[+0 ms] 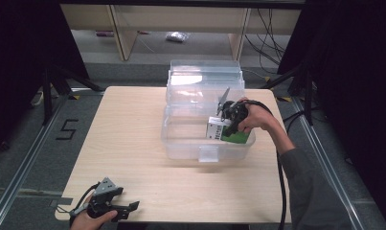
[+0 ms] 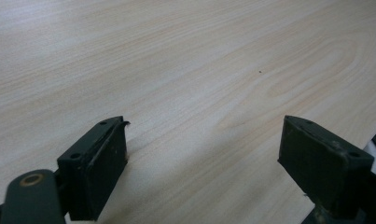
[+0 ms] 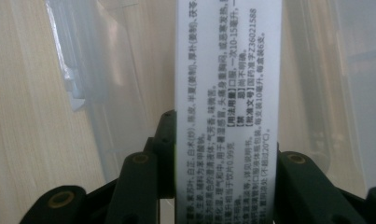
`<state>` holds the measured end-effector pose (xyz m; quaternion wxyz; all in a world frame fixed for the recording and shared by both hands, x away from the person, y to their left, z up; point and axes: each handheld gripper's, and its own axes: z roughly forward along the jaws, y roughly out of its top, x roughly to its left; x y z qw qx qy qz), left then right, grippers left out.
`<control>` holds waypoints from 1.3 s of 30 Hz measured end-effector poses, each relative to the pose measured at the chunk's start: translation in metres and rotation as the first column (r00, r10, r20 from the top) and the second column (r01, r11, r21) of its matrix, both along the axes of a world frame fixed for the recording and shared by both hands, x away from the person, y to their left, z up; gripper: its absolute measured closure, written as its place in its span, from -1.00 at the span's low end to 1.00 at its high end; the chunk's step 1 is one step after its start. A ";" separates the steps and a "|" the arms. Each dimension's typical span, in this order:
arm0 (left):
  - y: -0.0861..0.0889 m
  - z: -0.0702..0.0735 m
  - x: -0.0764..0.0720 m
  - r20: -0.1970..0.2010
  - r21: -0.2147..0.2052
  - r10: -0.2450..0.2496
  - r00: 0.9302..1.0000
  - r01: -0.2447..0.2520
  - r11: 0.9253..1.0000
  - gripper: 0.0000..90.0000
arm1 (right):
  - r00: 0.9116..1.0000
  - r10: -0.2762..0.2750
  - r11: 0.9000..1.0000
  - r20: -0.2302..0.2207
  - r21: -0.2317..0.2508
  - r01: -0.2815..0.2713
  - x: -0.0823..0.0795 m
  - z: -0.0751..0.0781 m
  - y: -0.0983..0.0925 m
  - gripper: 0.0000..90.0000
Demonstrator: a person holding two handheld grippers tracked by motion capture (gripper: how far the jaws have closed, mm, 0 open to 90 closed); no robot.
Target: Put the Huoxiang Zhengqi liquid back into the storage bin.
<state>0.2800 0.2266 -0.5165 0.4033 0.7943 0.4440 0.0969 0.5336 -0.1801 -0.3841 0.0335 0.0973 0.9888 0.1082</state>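
Black jaws of the right gripper [image 3: 225,163] clamp a white and green carton [image 3: 227,93], its white face printed with small black text, low inside the clear bin [image 1: 181,139] at its right. Near left, left gripper [image 1: 126,209] stands wide over the tabletop [image 1: 133,143].

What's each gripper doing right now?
Left gripper: open, empty, over the wooden table.
Right gripper: shut on the white-and-green printed carton, inside the clear plastic bin.
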 end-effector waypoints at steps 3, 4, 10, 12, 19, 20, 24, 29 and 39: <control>0.000 0.000 0.000 -0.005 0.000 -0.013 1.000 0.013 1.000 -0.67 | 1.000 0.010 1.000 -0.004 0.000 -0.010 0.002 -0.005 0.000 0.43; 0.000 0.000 0.000 -0.005 0.000 -0.013 1.000 0.013 1.000 -0.67 | 1.000 0.010 1.000 -0.004 0.000 -0.010 0.002 -0.005 0.000 0.43; 0.000 0.000 0.001 -0.008 0.000 -0.010 1.000 0.010 1.000 -0.67 | 1.000 -0.006 1.000 -0.020 -0.010 0.006 0.002 -0.015 -0.002 0.43; 0.000 0.000 0.001 -0.008 0.001 -0.011 1.000 0.011 1.000 -0.67 | 1.000 -0.010 1.000 -0.017 -0.021 0.010 0.002 -0.018 -0.003 0.43; 0.000 0.000 0.001 -0.007 0.000 -0.010 1.000 0.010 1.000 -0.67 | 1.000 0.016 0.999 -0.018 -0.029 -0.016 0.004 -0.022 -0.003 0.42; 0.000 0.000 0.001 -0.007 0.001 -0.011 1.000 0.011 1.000 -0.67 | 1.000 0.013 0.999 -0.019 -0.033 -0.013 0.004 -0.022 -0.003 0.42; 0.000 0.000 0.001 -0.007 0.001 -0.012 1.000 0.012 1.000 -0.67 | 0.999 0.030 0.999 -0.023 -0.044 -0.031 0.005 -0.027 -0.003 0.42; 0.000 0.000 0.000 -0.005 -0.001 -0.011 1.000 0.011 1.000 -0.67 | 0.999 0.024 0.999 -0.032 -0.044 -0.025 0.006 -0.031 -0.004 0.42; 0.000 0.000 0.000 -0.001 0.006 -0.004 1.000 0.004 1.000 -0.67 | 0.999 0.015 0.999 -0.045 -0.047 -0.017 0.006 -0.039 -0.009 0.39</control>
